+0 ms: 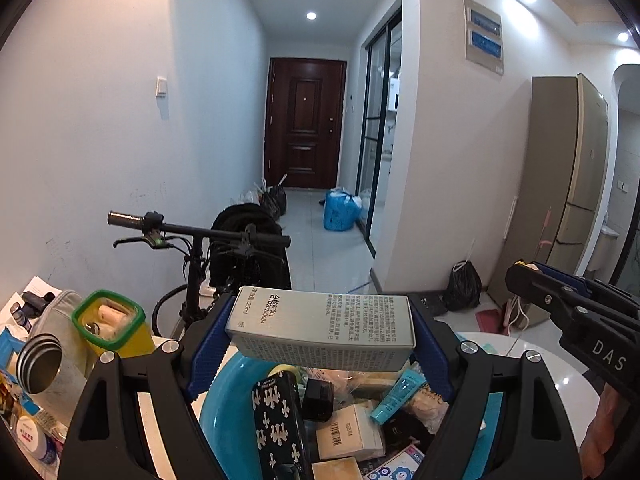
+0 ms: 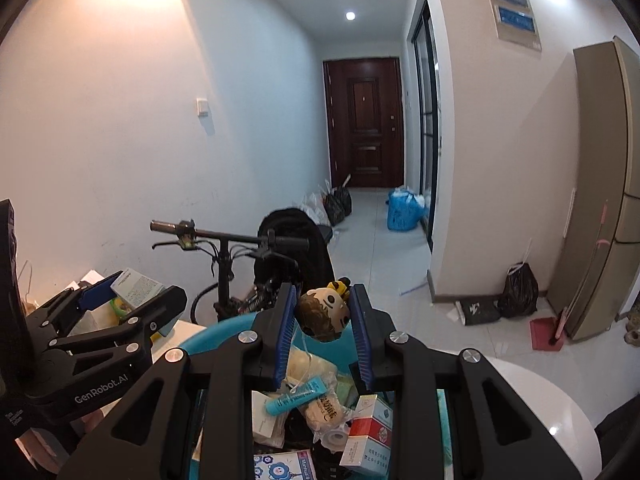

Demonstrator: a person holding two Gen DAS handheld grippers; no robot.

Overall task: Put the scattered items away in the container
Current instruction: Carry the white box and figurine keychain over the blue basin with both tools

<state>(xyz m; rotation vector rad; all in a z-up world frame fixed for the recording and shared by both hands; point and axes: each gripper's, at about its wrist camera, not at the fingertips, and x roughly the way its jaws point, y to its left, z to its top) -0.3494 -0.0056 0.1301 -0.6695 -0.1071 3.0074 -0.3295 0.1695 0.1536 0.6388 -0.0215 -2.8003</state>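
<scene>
- Basin (image 1: 224, 392), the teal container, sits on the white table (image 1: 552, 372) directly under both grippers, already heaped with small goods: a teal tube (image 2: 294, 396), a red-and-white carton (image 2: 370, 436), a patterned black case (image 1: 276, 428) and wrapped packets.
- Box (image 1: 320, 328), silvery with printed text, is clamped by its two ends between the blue pads of the left gripper (image 1: 320, 340); held crosswise and level over the heap, probably so that it can be dropped flat.
- Toy (image 2: 324, 312), a small plush figure, is pinched between the nearly closed pads of the right gripper (image 2: 326, 328), head poking out above them; it hangs over the basin's far side, where the pile looks lower.
- Both grippers point slightly downward side by side over the basin, so I judge that each load is about to be let go; the crowded heap means the box may slide off toward the rim.
- Left of the basin, more clutter waits on the table: a yellow tub (image 1: 112, 324) with a green rim, a round tin (image 1: 40, 364), a small jar.
- Beyond the table stand a bike (image 1: 200, 236) and a hallway ending at a brown door (image 1: 304, 124).
</scene>
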